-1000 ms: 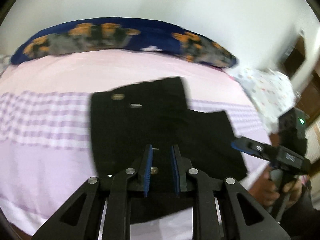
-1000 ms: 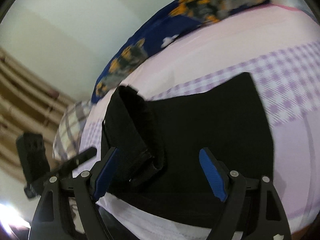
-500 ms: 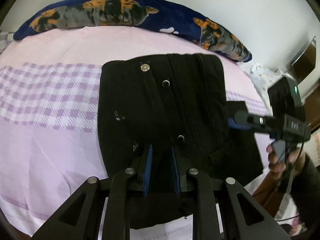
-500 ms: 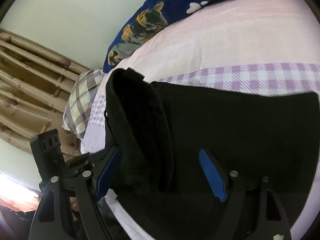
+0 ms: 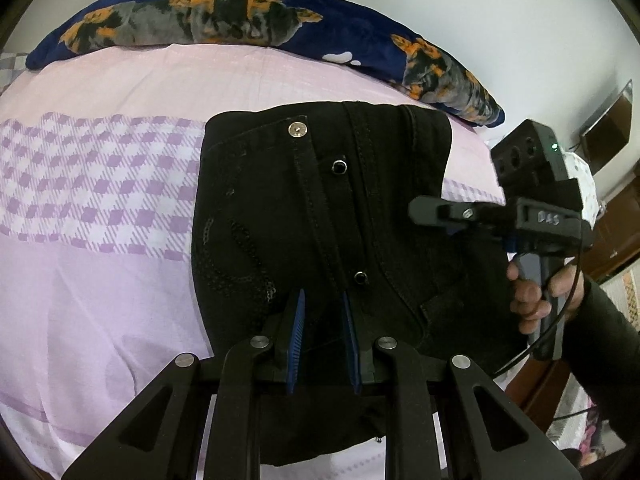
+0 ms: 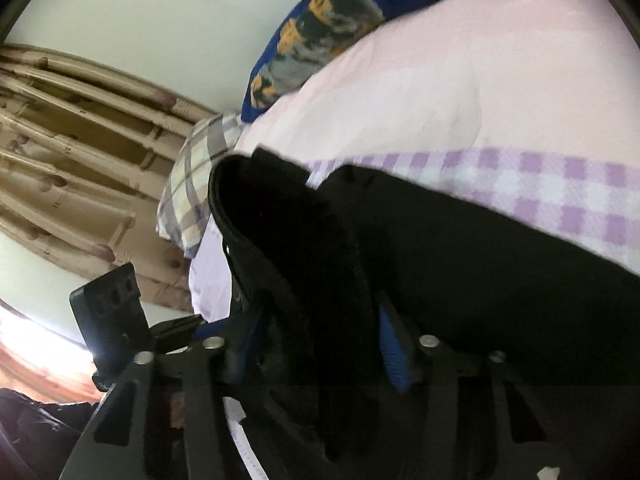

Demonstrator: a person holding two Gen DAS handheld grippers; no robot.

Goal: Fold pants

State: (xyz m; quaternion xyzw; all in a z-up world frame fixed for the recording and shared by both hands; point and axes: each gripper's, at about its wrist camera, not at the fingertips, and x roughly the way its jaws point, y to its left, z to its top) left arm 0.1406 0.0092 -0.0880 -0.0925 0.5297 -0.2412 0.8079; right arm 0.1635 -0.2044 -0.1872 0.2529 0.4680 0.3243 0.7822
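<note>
The black pants (image 5: 320, 216) lie folded on the pink and lilac bed sheet (image 5: 100, 240), waistband and silver button toward the far side. My left gripper (image 5: 322, 312) is nearly closed over the near part of the pants, and whether fabric is pinched is hidden. My right gripper (image 6: 316, 332) has closed in around a thick raised fold of the pants (image 6: 288, 240). It also shows in the left wrist view (image 5: 436, 210) at the pants' right edge. The left gripper body shows in the right wrist view (image 6: 112, 312).
A dark blue pillow with orange print (image 5: 248, 20) lies along the far side of the bed. A checked pillow (image 6: 196, 184) and beige curtains (image 6: 72, 152) are at the left. A floral cloth (image 5: 584, 184) and dark wooden furniture (image 5: 612, 120) stand at the right.
The right gripper moved in over the raised fold and its jaws narrowed from wide open. The left gripper moved closer over the pants, which flattened into a neater fold.
</note>
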